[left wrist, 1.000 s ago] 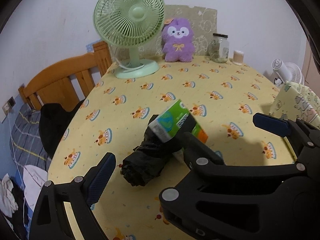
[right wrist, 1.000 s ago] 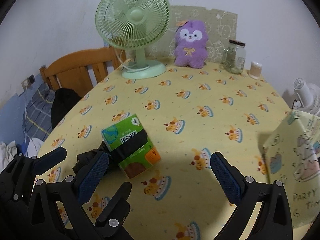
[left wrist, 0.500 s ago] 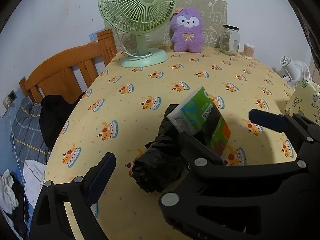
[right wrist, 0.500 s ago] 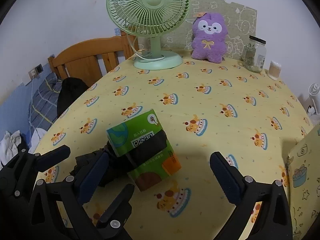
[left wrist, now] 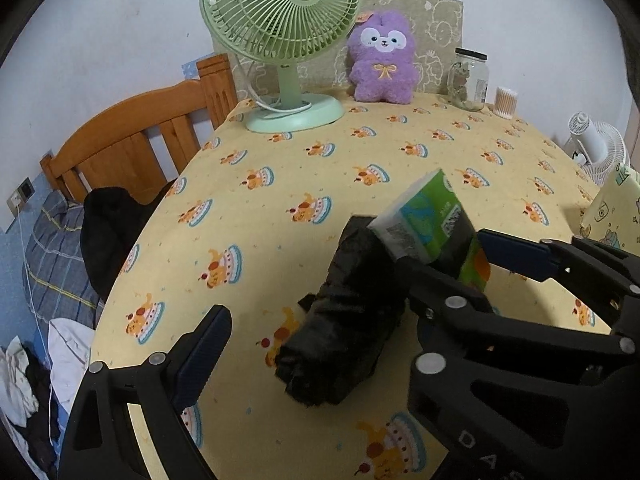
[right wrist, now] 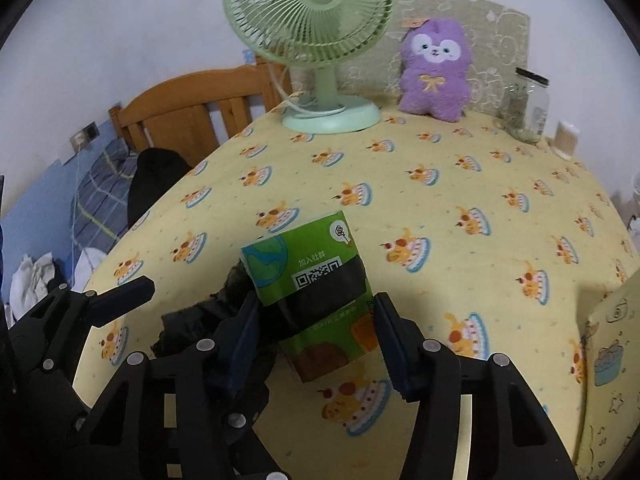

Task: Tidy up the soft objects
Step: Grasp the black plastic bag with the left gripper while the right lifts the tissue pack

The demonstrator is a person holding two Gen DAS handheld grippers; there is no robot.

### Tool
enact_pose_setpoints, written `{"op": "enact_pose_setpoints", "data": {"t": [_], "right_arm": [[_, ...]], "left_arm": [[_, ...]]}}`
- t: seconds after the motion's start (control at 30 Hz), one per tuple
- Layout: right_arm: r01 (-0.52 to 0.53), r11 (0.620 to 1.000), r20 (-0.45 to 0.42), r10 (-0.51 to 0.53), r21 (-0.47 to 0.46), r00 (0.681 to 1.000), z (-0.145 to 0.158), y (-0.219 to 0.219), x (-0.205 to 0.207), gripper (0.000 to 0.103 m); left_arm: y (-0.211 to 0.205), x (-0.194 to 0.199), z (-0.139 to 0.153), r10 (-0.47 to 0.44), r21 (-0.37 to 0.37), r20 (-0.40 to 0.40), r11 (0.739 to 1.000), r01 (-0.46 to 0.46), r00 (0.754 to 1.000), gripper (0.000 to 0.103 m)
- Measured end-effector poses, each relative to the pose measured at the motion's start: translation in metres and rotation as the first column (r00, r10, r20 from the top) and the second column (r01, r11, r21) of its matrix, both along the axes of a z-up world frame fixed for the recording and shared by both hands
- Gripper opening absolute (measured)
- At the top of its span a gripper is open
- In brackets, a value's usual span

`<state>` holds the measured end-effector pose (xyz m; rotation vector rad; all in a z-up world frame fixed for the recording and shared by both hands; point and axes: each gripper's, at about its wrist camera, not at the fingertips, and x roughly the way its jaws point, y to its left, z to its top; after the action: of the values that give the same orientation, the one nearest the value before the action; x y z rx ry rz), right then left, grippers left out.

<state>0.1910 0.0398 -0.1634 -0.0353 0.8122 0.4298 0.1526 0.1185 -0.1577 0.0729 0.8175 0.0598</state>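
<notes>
Two grippers | R gripper (right wrist: 316, 318) clamped on green tissue pack (right wrist: 310, 280), in front of fan (right wrist: 312, 20) | L gripper (left wrist: 340, 304) wide open beside black bag (left wrist: 344, 320) | tip: squeeze pack gently, L takes bag middle.

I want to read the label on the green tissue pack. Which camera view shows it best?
The right wrist view: the green tissue pack faces the camera, QR code visible, between the right gripper jaws. The left wrist view shows only its side and end, partly hidden.
</notes>
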Motion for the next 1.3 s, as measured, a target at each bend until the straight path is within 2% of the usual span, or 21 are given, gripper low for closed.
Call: {"op": "enact_pose_setpoints", "data": {"t": [0.23, 0.43, 0.7, 0.8, 0.87, 0.9, 0.97, 1.07, 1.3], "right_arm": [[0.071, 0.997, 0.026, -0.070, -0.025, 0.997, 0.008, -0.012, 0.004, 0.058], [0.166, 0.985, 0.011, -0.165, -0.050, 0.986, 0.005, -0.029, 0.014, 0.058], [0.204, 0.976, -0.007, -0.205, -0.077, 0.979, -0.002, -0.035, 0.021, 0.058], [0.203, 0.976, -0.025, -0.205, -0.081, 0.978, -0.007, -0.035, 0.024, 0.058], [0.203, 0.976, -0.033, -0.206, -0.080, 0.978, -0.008, -0.035, 0.026, 0.058], [0.203, 0.976, -0.032, -0.206, -0.081, 0.978, -0.008, -0.034, 0.025, 0.058], [0.202, 0.976, -0.033, -0.205, -0.081, 0.978, -0.008, -0.034, 0.025, 0.058], [0.197, 0.977, -0.034, -0.200, -0.083, 0.979, -0.008, -0.034, 0.025, 0.058], [0.192, 0.979, -0.050, -0.196, -0.070, 0.979, -0.005, -0.039, 0.018, 0.058]], "left_arm": [[-0.009, 0.015, 0.003, -0.014, 0.002, 0.007, 1.000, 0.014, 1.000, 0.095], [-0.022, 0.031, 0.000, -0.046, 0.013, -0.003, 0.999, 0.046, 0.999, 0.095], [-0.026, 0.041, -0.007, -0.071, 0.005, -0.028, 0.997, 0.071, 0.997, 0.094], [-0.025, 0.044, -0.011, -0.067, 0.004, -0.048, 0.998, 0.067, 0.997, 0.083], [-0.025, 0.044, -0.013, -0.070, -0.003, -0.058, 0.998, 0.070, 0.996, 0.067], [-0.025, 0.045, -0.013, -0.076, -0.011, -0.062, 0.997, 0.075, 0.995, 0.064], [-0.025, 0.044, -0.013, -0.083, -0.018, -0.060, 0.996, 0.082, 0.995, 0.049], [-0.026, 0.041, -0.012, -0.087, -0.030, -0.063, 0.996, 0.085, 0.994, 0.044], [-0.031, 0.030, -0.006, -0.087, -0.054, -0.060, 0.995, 0.084, 0.994, 0.042]]}}
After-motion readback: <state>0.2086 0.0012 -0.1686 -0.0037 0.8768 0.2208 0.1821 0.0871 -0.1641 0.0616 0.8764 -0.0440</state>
